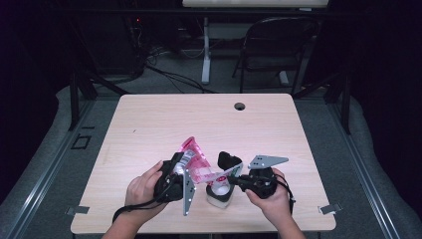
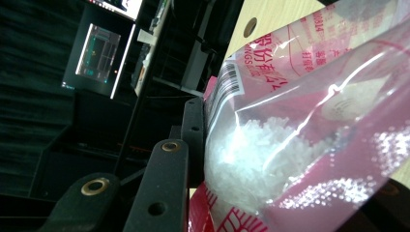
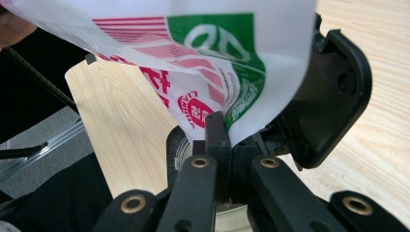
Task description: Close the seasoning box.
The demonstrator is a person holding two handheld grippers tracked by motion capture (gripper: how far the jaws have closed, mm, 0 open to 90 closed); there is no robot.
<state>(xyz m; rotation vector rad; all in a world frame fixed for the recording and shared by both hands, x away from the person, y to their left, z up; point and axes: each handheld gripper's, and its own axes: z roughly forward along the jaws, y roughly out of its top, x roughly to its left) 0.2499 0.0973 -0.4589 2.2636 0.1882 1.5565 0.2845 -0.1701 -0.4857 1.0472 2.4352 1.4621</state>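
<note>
Table (image 1: 164, 119): light wood top, rounded corners, round cable hole (image 1: 240, 106) near the far edge | on it: a white container (image 1: 219, 195) near the front edge, black hinged lid (image 1: 228, 160) raised | stands on grey floor (image 1: 45, 164).

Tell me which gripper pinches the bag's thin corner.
The right gripper: its jaws close on the bag's empty corner, above the container. The left gripper holds the crystal-filled end.

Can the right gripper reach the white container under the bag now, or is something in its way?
Probably not: the right gripper is shut on the bag corner, held directly above the white container, so it must release first.
</note>
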